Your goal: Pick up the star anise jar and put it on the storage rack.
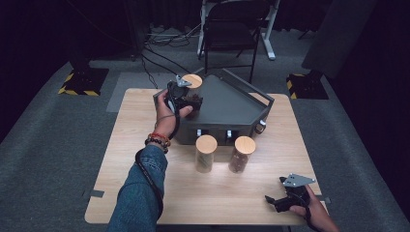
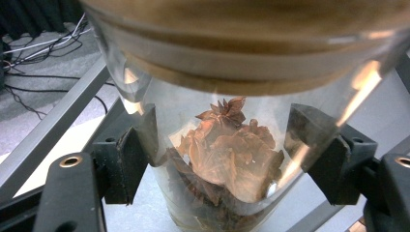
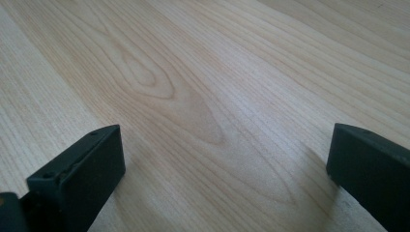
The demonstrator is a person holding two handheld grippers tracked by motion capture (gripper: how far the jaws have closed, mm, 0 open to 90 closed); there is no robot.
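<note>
Recording studio (black curtains [image 1: 38, 29], floor cables [image 1: 164, 38]).

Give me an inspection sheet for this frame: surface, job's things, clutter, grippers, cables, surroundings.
Surface: pale wood table.
Job's things: glass jar with wooden lid, star anise inside, over grey tray; two lidded jars stand before the tray.
Clutter: nothing seen.
Grippers: left gripper shut on the glass jar; right gripper open above bare wood.
Cables: black cable along left sleeve; floor cables beyond.
Surroundings: folding chair, grey carpet.

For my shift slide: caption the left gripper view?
Left gripper clamps a glass jar of star anise under its wooden lid.
</note>
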